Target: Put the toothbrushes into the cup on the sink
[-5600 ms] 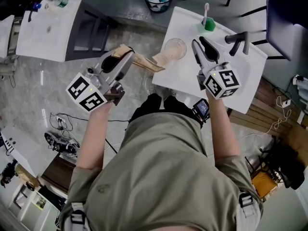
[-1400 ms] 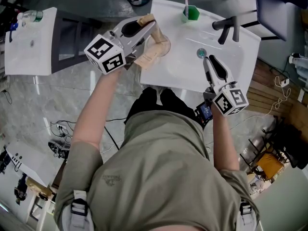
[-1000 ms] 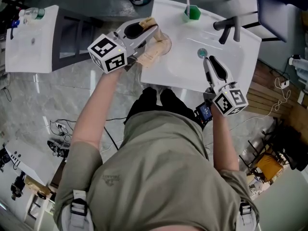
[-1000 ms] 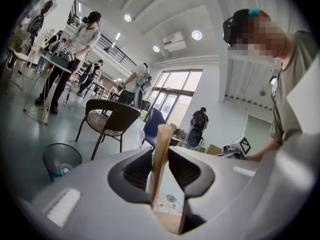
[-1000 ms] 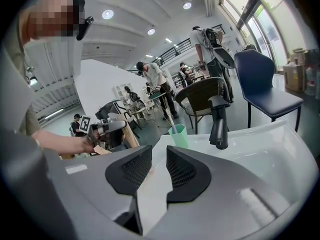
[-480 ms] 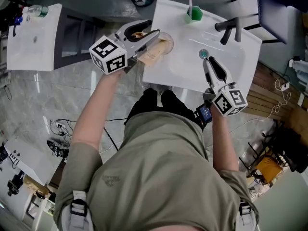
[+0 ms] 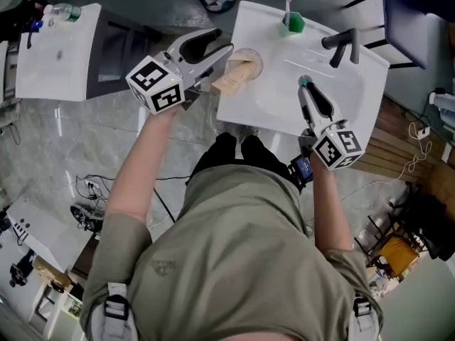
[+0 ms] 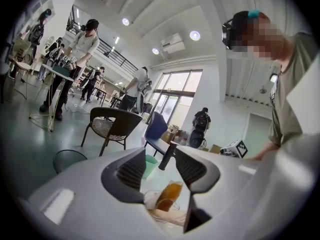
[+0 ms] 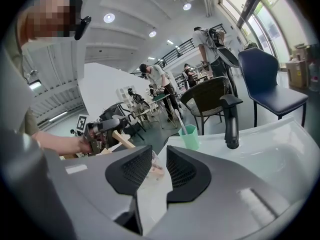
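Nearest the person, the right gripper (image 7: 304,84) hovers over the white rectangular ceramic sink (image 7: 281,109), pointing to 12 o'clock. Its black jaws stand a narrow gap apart with nothing between them. Farther out, at 10 o'clock from it, the left gripper (image 7: 226,40) points to 2 o'clock over the sink's left edge. Its jaws have just been opening and stand spread wide, the pads pressing on nothing. At about 5 o'clock from those fingertips, the long toothbrush in its tan cardboard box (image 7: 231,80) stands in the round clear cup (image 7: 258,62) on the sink's rim. Its long axis runs 8 to 2 o'clock: the foot sits in the cup and the top leans out toward 8 o'clock, toward the left gripper, by far the nearer one. This toothbrush looks delivered. The left jaws likely need only back off without catching the leaning top. Farthest, at 12 o'clock, a mint-green plastic cup (image 7: 293,25) holds an upright white toothbrush (image 7: 287,2).
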Tool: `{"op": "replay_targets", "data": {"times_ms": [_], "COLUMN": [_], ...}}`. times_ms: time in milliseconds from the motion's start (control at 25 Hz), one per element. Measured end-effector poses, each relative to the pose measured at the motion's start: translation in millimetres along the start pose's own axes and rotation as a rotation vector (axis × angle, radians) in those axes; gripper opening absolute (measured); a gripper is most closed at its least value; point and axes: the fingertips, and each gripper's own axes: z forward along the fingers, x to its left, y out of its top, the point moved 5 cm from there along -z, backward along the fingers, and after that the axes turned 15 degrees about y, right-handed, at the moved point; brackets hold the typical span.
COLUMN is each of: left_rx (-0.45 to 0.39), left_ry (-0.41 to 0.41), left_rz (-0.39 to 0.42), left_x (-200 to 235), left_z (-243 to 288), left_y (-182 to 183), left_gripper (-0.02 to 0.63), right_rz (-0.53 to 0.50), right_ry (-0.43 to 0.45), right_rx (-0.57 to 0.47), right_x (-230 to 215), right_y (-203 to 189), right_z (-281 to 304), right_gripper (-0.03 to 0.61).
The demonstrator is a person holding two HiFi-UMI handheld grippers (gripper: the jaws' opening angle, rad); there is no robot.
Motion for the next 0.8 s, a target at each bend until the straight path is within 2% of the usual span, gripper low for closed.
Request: {"op": "replay_targets", "data": {"times_ms": [800], "left_rx": [-0.044], "left_ry": [0.05], "left_rz": [0.019], "left_x": [-11], "left_z": [-57], "left_y": [27], "left_gripper": [0.156], "right_rz": [-0.03], "right_ry": [0.055], "right_rx": [-0.033], "right_x": [32], "right_y": [11], "right_z": [20], "right_gripper": [0.097]}}
